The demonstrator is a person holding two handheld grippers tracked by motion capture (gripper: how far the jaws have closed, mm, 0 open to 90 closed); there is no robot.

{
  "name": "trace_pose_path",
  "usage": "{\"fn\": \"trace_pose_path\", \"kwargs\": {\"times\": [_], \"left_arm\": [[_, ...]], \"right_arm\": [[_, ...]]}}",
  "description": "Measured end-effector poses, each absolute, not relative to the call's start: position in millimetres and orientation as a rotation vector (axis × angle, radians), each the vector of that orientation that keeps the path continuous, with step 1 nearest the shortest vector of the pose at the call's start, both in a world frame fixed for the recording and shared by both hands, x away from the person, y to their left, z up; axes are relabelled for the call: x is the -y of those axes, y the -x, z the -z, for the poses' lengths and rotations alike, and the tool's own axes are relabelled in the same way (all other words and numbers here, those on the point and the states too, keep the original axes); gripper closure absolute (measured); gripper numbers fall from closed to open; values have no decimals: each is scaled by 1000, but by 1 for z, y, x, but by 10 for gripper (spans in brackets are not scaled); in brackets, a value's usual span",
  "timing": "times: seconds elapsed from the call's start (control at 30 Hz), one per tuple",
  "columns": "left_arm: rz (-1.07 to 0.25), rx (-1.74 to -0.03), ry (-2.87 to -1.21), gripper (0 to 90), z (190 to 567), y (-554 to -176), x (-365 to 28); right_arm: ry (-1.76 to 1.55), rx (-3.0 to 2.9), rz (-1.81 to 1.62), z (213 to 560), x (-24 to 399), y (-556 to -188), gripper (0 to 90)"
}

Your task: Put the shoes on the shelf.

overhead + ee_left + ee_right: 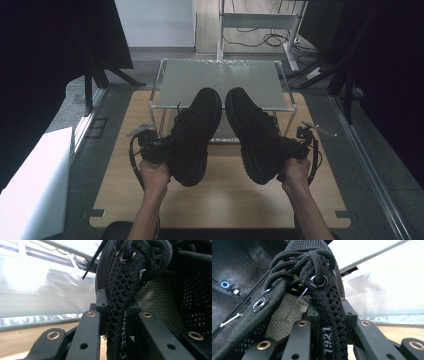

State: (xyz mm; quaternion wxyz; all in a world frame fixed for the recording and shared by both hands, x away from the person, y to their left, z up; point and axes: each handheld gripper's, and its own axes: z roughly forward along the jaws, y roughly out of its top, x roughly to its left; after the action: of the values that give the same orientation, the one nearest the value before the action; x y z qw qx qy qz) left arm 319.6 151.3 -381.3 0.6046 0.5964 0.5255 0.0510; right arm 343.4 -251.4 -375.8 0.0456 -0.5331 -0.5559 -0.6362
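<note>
Two black knit sneakers are held up over the wooden table (225, 195), soles facing each other. The left shoe (195, 135) hangs from my left gripper (159, 149), which is shut on its collar edge. In the left gripper view the knit collar (117, 315) is pinched between the two black jaws. The right shoe (252, 135) is held the same way by my right gripper (292, 147). In the right gripper view the jaws clamp the laced eyelet strip (329, 322) of that shoe. Both toes point away, toward the rack.
A metal-framed shoe rack with a frosted top shelf (220, 82) stands at the far end of the table. A white box (32, 185) lies on the floor at the left. A desk frame and cables (260, 30) stand behind the rack.
</note>
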Motion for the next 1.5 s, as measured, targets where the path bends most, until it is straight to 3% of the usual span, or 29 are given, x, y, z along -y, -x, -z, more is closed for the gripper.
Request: {"fn": "trace_pose_path", "kwargs": {"times": [1.5], "left_arm": [[-203, -1438, -1312, 772, 325, -429, -127]], "right_arm": [[1866, 1477, 1931, 346, 226, -440, 756]]}}
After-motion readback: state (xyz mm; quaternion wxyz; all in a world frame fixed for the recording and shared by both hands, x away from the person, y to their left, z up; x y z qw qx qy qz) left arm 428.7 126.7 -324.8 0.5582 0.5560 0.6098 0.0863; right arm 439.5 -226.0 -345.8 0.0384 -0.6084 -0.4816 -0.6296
